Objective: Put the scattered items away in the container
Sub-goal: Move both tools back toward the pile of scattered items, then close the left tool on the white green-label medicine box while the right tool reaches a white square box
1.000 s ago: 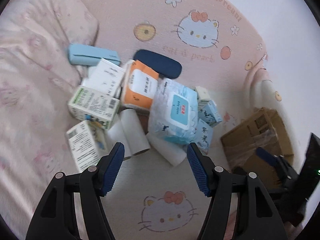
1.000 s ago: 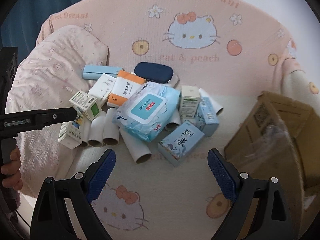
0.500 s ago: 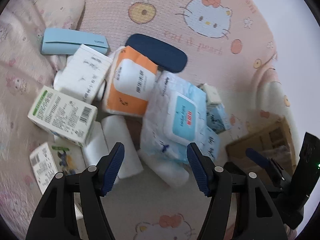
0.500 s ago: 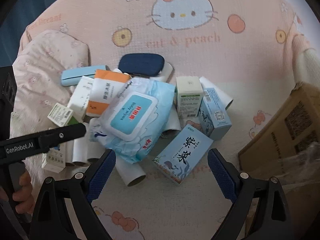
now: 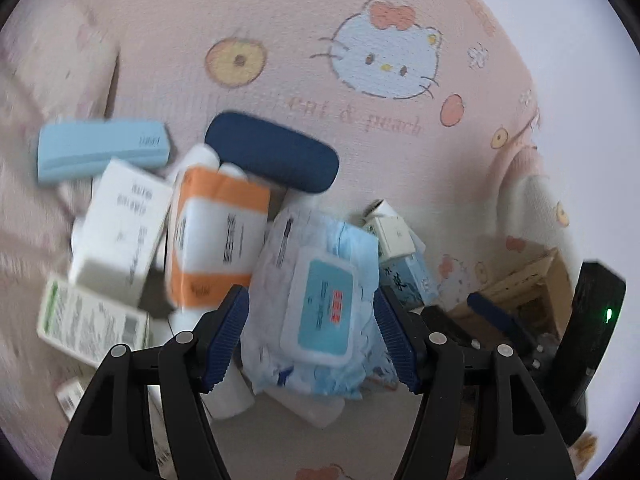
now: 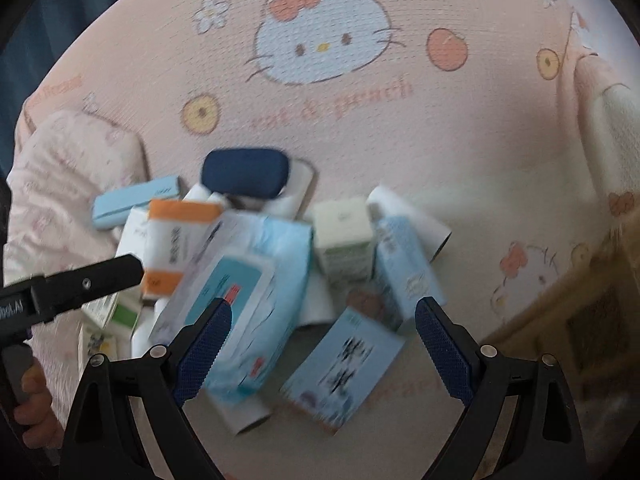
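Scattered items lie in a pile on a pink cartoon-cat bedspread. On top is a blue wet-wipes pack. Around it lie an orange-and-white tissue pack, a dark blue case and a pale blue case. There are also white boxes, paper rolls and a light blue box with dark characters. My left gripper hangs open just above the wipes pack. My right gripper is open wide over the light blue box. The cardboard box stands at the right.
A pink patterned pillow bounds the pile on the left. My left gripper's body and a person's hand show at the left of the right wrist view. A small white-and-green box and another blue box lie mid-pile.
Both grippers have come forward and closer to the pile, which now fills more of each view. Their jaws have kept the same width. Nothing in the pile has shifted.
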`<state>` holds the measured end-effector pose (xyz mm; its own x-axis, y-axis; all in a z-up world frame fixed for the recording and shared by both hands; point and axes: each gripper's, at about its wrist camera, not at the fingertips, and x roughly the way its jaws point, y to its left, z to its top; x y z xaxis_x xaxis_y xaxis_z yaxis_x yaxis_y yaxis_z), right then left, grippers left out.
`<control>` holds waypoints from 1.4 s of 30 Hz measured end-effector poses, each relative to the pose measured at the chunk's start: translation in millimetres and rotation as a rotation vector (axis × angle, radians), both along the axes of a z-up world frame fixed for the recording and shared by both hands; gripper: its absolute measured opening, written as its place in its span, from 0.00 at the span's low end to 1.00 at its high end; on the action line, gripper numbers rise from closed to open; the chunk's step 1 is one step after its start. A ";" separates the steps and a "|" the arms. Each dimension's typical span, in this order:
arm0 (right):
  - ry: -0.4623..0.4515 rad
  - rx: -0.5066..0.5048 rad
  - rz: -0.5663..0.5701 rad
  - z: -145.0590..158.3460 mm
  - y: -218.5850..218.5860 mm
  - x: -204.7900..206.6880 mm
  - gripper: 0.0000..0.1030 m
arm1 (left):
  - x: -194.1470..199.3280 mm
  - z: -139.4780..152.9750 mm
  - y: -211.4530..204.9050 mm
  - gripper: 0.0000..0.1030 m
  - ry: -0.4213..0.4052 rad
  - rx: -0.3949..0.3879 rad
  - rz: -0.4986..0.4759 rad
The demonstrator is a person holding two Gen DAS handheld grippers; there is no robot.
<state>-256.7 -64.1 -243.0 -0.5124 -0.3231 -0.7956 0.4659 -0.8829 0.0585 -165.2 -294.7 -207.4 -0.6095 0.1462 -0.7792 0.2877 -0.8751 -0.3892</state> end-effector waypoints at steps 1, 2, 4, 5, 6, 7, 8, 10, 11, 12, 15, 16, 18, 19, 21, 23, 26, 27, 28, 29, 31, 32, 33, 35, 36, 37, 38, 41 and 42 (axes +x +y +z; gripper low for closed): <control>-0.001 -0.001 -0.004 0.2 0.1 -6.0 0.90 | -1.1 2.6 1.3 0.67 -0.007 -0.034 -0.008; -0.002 -0.001 -0.003 -0.1 -0.6 -10.2 0.90 | -1.2 4.4 2.4 0.67 -0.029 -0.078 -0.008; -0.004 0.014 0.017 -1.9 -4.7 -17.7 0.90 | 4.2 6.6 1.6 0.67 -0.062 -0.142 -0.021; 0.000 0.026 0.032 -3.0 -7.4 -21.1 0.90 | 9.5 6.8 -0.4 0.67 -0.078 -0.162 -0.029; 0.003 0.035 0.049 -4.1 -10.1 -24.1 0.90 | 15.3 6.6 -3.1 0.67 -0.094 -0.183 -0.029; 0.006 0.039 0.063 -5.0 -12.3 -25.4 0.90 | 19.2 5.9 -5.6 0.67 -0.115 -0.206 -0.025; 0.007 0.047 0.084 -6.8 -14.6 -28.9 0.90 | 23.8 4.5 -9.2 0.67 -0.157 -0.244 -0.013; 0.002 0.075 0.122 -11.9 -19.8 -37.1 0.90 | 32.5 3.5 -16.0 0.67 -0.218 -0.300 0.003; 0.002 0.093 0.133 -14.2 -22.2 -41.6 0.90 | 38.2 4.0 -20.4 0.67 -0.240 -0.324 0.011; 0.003 0.112 0.143 -16.9 -25.4 -47.2 0.90 | 44.0 5.0 -24.7 0.67 -0.262 -0.344 0.020; -0.007 0.127 0.160 -22.8 -30.1 -56.7 0.90 | 59.2 6.9 -39.9 0.67 -0.340 -0.341 0.057; -0.012 0.127 0.166 -25.4 -32.3 -59.7 0.90 | 63.6 6.5 -45.8 0.67 -0.384 -0.323 0.085; -0.012 0.127 0.183 -30.4 -36.3 -62.5 0.87 | 73.6 8.0 -53.3 0.67 -0.417 -0.262 0.117; -0.011 0.133 0.192 -32.5 -38.5 -63.8 0.83 | 78.1 9.4 -56.0 0.67 -0.416 -0.227 0.127; -0.013 0.155 0.204 -38.0 -43.7 -66.0 0.78 | 79.7 9.6 -60.2 0.67 -0.387 -0.184 0.138; -0.018 0.158 0.223 -42.1 -47.4 -67.6 0.76 | 75.0 5.0 -60.9 0.67 -0.406 -0.216 0.153; -0.033 0.158 0.231 -47.6 -50.0 -70.6 0.75 | 57.8 -3.6 -64.6 0.67 -0.418 -0.194 0.150; -0.032 0.156 0.231 -48.3 -50.5 -71.1 0.75 | 54.3 -6.8 -69.0 0.67 -0.415 -0.145 0.164; -0.030 0.155 0.234 -48.0 -50.7 -71.3 0.75 | 50.7 -11.3 -74.4 0.67 -0.419 -0.089 0.193; -0.026 0.150 0.234 -48.5 -50.6 -71.5 0.75 | 47.6 -17.0 -80.1 0.67 -0.438 -0.046 0.240; -0.024 0.142 0.236 -49.6 -51.3 -72.4 0.75 | 46.2 -27.7 -90.3 0.67 -0.480 0.019 0.356; -0.026 0.139 0.233 -50.9 -51.8 -73.1 0.75 | 49.1 -32.5 -96.9 0.67 -0.480 0.081 0.431; -0.029 0.139 0.231 -51.7 -52.2 -73.2 0.75 | 51.6 -35.9 -102.0 0.67 -0.465 0.140 0.477; -0.039 0.140 0.227 -54.8 -52.7 -74.2 0.75 | 56.1 -44.5 -111.5 0.67 -0.461 0.246 0.588; -0.043 0.140 0.228 -56.3 -52.4 -75.1 0.75 | 56.7 -46.2 -114.1 0.67 -0.461 0.262 0.617; -0.042 0.137 0.230 -57.0 -52.6 -75.2 0.75 | 56.6 -48.6 -117.2 0.67 -0.461 0.274 0.646; -0.039 0.133 0.231 -56.9 -52.5 -75.3 0.75 | 55.7 -51.3 -120.2 0.67 -0.465 0.283 0.664; -0.031 0.114 0.234 -57.4 -52.2 -76.7 0.75 | 54.2 -59.5 -125.1 0.67 -0.482 0.311 0.693; -0.026 0.109 0.237 -58.0 -52.5 -77.6 0.73 | 54.4 -62.1 -126.9 0.67 -0.476 0.332 0.707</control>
<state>-334.3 -116.6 -301.0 -0.4118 -0.3433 -0.8442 0.6598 -0.7513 -0.0163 -110.8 -421.6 -269.5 -0.2675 0.1225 -0.9558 0.9086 -0.2981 -0.2925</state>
